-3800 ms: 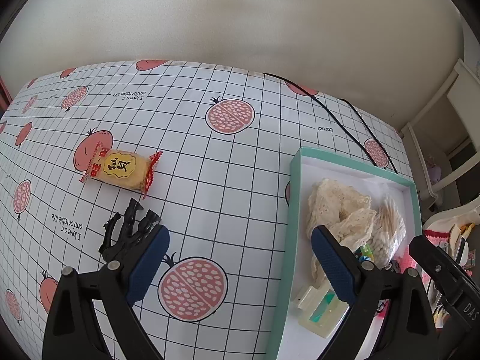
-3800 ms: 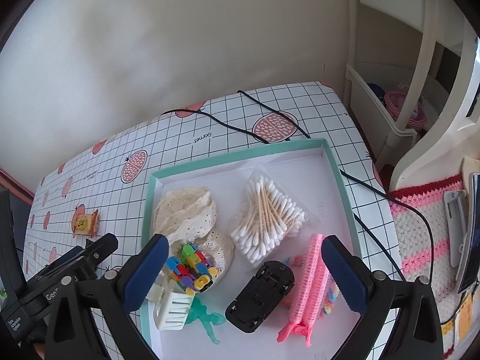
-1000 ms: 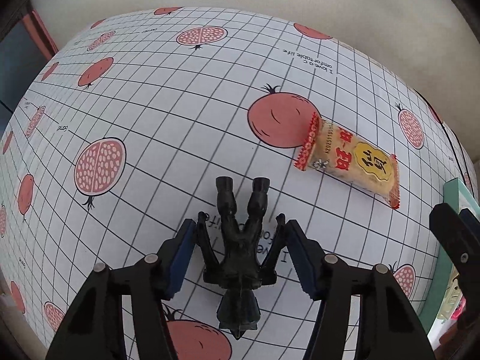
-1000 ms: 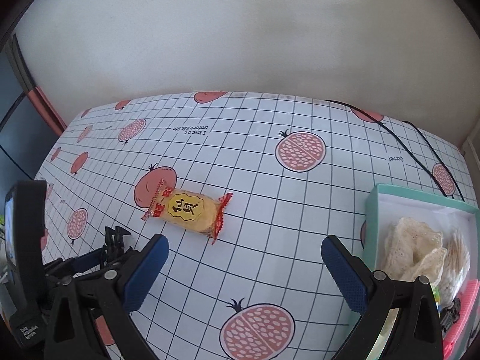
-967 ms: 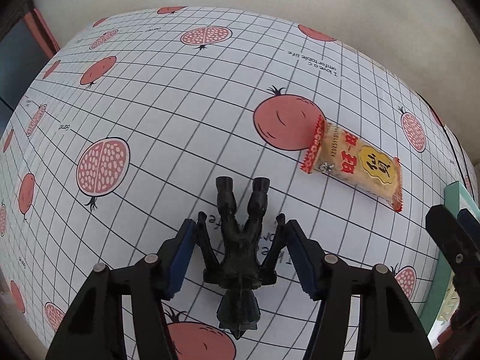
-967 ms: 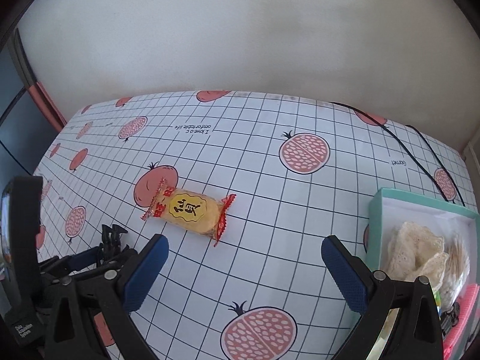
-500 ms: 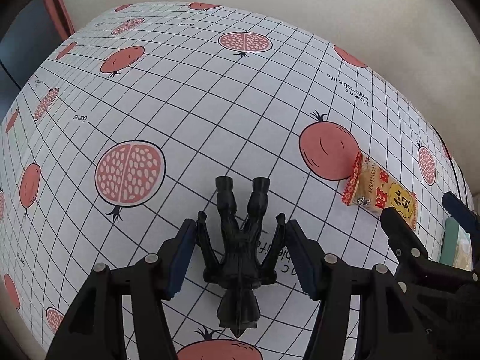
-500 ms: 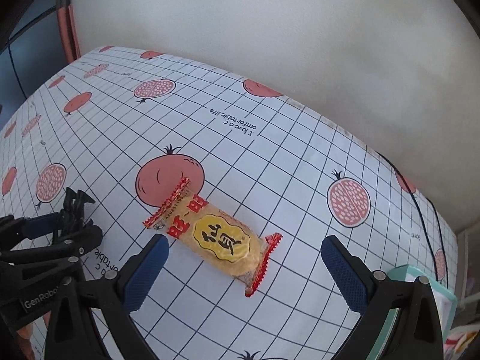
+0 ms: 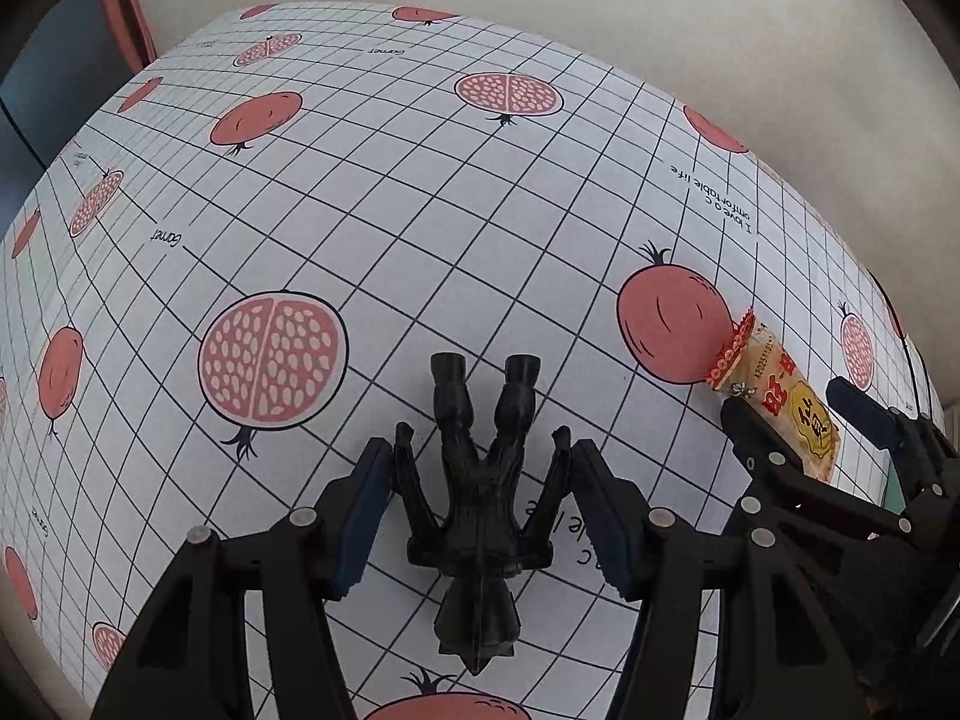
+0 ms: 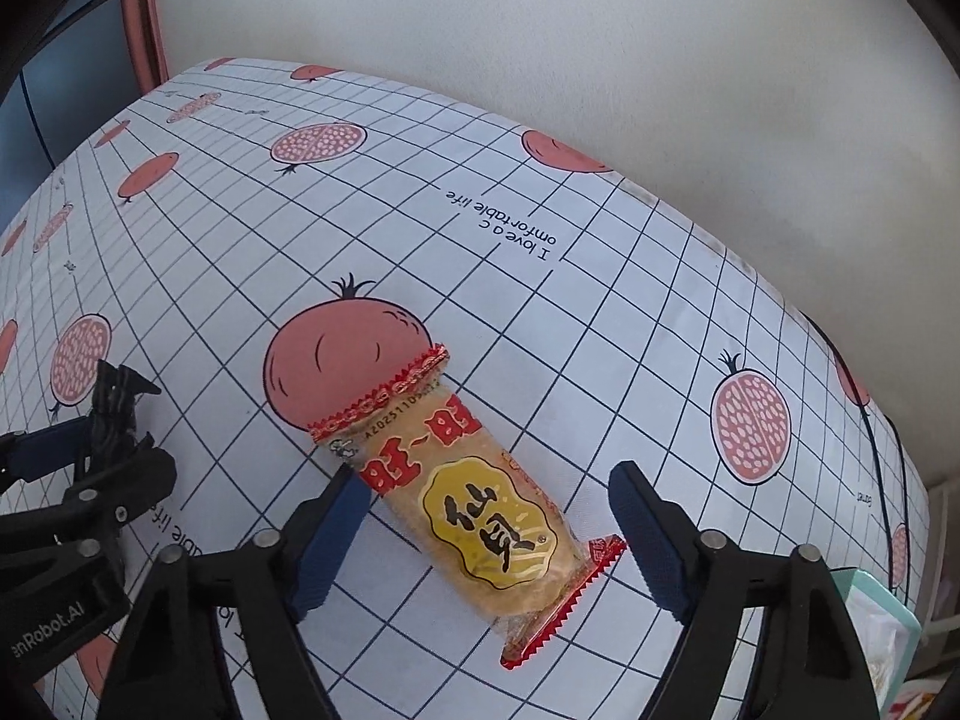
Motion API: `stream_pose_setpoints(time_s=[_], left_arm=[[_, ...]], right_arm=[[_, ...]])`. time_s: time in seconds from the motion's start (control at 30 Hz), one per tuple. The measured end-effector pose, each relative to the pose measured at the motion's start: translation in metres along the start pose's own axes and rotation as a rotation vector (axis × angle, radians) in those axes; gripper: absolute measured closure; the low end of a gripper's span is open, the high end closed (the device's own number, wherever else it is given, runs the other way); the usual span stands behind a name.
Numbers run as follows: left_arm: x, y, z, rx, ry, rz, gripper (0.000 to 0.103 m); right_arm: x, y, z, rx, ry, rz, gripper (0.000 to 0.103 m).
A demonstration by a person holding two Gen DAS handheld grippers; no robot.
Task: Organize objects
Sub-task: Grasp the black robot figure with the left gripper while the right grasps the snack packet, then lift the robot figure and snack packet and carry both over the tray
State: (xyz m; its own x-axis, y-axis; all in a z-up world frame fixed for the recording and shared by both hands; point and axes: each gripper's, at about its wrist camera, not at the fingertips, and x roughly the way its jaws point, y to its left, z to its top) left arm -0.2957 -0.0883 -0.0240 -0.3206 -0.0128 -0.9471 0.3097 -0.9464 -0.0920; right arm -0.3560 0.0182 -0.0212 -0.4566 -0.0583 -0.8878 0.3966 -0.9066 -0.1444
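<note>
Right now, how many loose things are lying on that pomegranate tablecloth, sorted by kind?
Black toy figure: 1
Wrapped snack packet: 1
Total: 2
The corner of a teal box shows at the right edge; it is not counted as loose.

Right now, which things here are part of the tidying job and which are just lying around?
Part of the job:
black figurine, between the left gripper fingers
snack packet, between the open right gripper fingers
teal box

Just there:
pomegranate tablecloth
wall
</note>
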Motion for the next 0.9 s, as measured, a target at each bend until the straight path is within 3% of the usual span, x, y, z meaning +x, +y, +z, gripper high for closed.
stream_pose_setpoints(time_s=[0.13, 0.27, 0.5, 0.9], left_arm=[[0.000, -0.007, -0.004, 0.000, -0.002, 0.003, 0.041], [0.000, -0.014, -0.007, 0.009, -0.011, 0.012, 0.041], [0.001, -0.030, -0.015, 0.029, -0.024, 0.036, 0.041], [-0.009, -0.066, -0.036, 0.040, -0.016, -0.012, 0.041]], right_arm=[[-0.003, 0.001, -0.001, 0.011, 0.001, -0.005, 0.046], [-0.008, 0.000, -0.004, 0.018, 0.004, -0.007, 0.062], [-0.020, -0.001, -0.015, 0.032, 0.010, -0.014, 0.065], [-0.057, -0.007, -0.041, 0.046, -0.019, -0.016, 0.065]])
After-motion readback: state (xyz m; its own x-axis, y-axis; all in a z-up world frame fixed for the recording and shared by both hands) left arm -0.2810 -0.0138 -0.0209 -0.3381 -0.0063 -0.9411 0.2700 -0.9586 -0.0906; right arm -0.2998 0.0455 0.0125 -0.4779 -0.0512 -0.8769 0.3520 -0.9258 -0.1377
